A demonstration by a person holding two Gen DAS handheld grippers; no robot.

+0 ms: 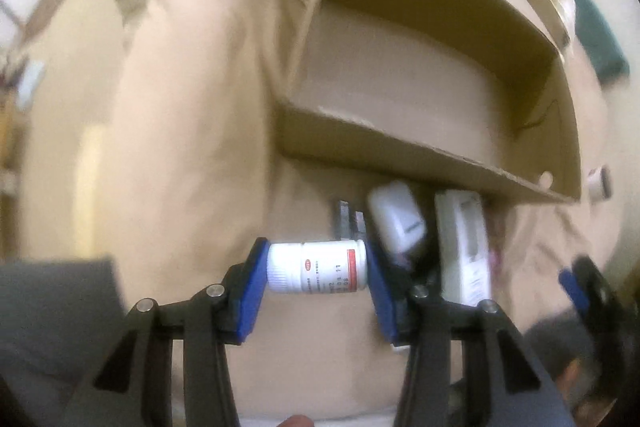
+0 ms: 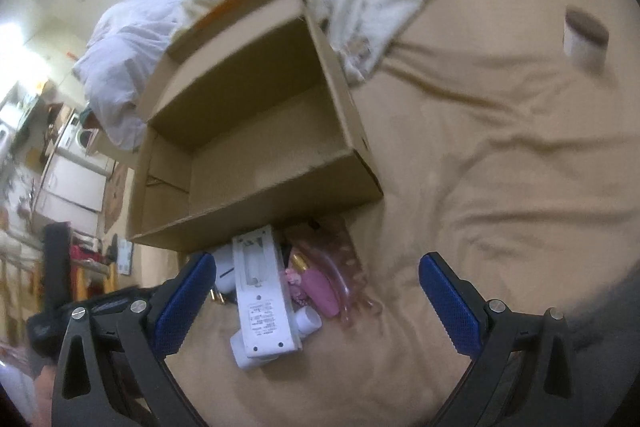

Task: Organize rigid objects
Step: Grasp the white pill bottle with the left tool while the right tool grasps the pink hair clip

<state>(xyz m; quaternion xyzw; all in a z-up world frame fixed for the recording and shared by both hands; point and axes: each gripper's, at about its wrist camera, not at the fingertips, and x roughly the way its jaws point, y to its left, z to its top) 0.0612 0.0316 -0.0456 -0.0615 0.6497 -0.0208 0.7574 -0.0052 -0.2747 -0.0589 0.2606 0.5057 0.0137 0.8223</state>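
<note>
Risk: left tongs (image 1: 316, 273) pinch white pill bottle (image 1: 316, 267) end-to-end w/ cardboard box (image 1: 420, 131) at 1 o'clock; smooth ends may slip, dropping it short. Right tongs (image 2: 316, 303) spread, empty.

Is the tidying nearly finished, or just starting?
Just starting. The cardboard box looks empty, so nothing is packed. The left tongs hold a white pill bottle. The right tongs are open, and the white remote and pink items wait on the bed.
</note>
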